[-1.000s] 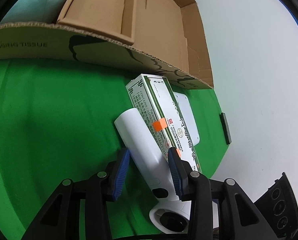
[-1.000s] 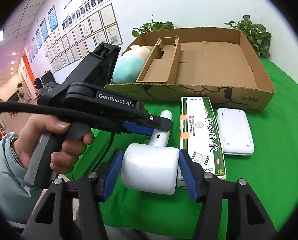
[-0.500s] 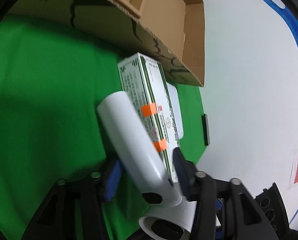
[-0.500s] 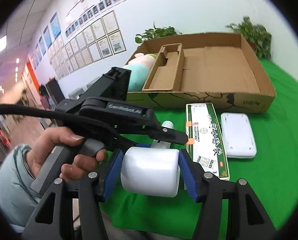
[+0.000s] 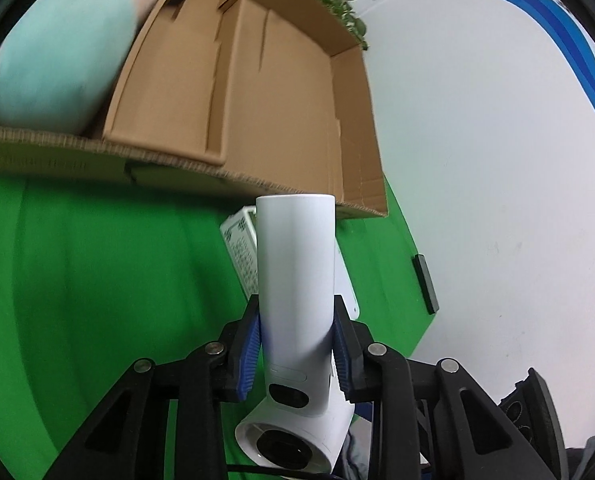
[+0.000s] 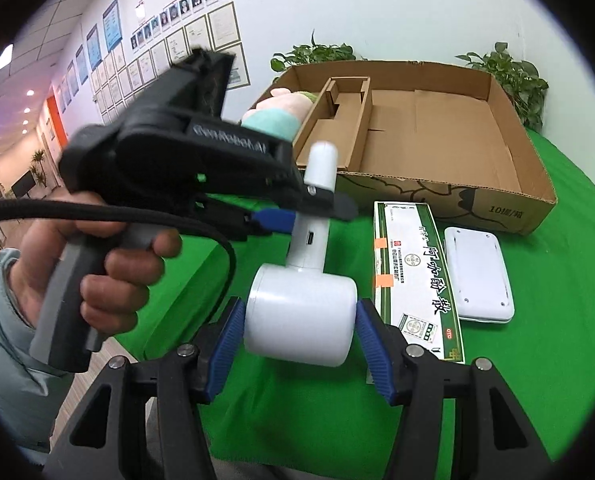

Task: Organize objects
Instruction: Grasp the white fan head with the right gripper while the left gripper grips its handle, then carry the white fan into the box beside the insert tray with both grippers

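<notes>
With only the plush toy (image 6: pixel 281 114) boxed, both grippers are clamping the white dryer (image 6: pixel 301 320), left jaws closing on its handle, box (image 6: pixel 449 196) waiting at twelve o'clock.

Framed certificates (image 6: pixel 201 36) along white wall (image 6: pixel 397 4), potted plants (image 6: pixel 509 76) behind, blue wall stripe (image 5: pixel 569 36)

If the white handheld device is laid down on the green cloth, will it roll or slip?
The white device looks rigid and smooth, so probably slippery. Its rounded head may roll, though the angled handle likely stops it.
</notes>
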A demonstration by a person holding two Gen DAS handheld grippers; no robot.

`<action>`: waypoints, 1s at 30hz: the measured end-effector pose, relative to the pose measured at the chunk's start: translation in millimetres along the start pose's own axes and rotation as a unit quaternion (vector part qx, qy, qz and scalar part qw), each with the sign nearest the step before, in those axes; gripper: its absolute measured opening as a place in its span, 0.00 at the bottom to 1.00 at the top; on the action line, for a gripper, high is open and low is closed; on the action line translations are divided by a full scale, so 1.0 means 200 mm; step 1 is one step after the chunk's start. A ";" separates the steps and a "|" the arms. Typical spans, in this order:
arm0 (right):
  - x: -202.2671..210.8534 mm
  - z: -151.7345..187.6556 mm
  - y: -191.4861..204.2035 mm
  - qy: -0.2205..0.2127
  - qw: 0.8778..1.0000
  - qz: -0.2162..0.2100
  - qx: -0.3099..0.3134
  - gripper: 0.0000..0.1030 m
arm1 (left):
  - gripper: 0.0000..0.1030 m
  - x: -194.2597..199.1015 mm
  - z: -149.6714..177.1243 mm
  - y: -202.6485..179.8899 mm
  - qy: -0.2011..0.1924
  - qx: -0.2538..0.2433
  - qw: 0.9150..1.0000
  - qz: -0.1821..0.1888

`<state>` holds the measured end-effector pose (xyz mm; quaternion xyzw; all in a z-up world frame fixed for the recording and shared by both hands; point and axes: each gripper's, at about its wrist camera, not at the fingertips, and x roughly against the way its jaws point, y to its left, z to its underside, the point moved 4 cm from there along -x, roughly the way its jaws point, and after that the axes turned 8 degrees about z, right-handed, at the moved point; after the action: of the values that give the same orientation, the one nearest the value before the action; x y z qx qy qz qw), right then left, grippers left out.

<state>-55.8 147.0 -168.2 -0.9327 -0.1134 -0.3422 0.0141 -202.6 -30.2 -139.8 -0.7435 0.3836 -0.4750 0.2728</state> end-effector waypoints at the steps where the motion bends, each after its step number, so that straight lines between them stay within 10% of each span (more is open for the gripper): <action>1: 0.00 -0.01 0.00 -0.002 1.000 0.001 -0.002 0.54 | 0.28 0.01 -0.01 -0.02 -0.002 -0.006 1.000 -0.002; 21: 0.04 -0.47 -0.14 -0.103 0.994 0.031 -0.025 0.54 | 0.28 -0.13 -0.49 -0.66 -0.054 -0.170 0.983 -0.038; 30: -0.22 -0.81 -0.31 -0.065 0.997 0.004 -0.049 0.54 | 0.28 -0.26 -0.86 -0.49 -0.052 -0.147 0.986 -0.064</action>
<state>-204.2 181.4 -74.8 -0.9529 -0.0938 -0.2860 -0.0374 -343.3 60.3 -21.6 -0.8220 0.3865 -0.3908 0.1493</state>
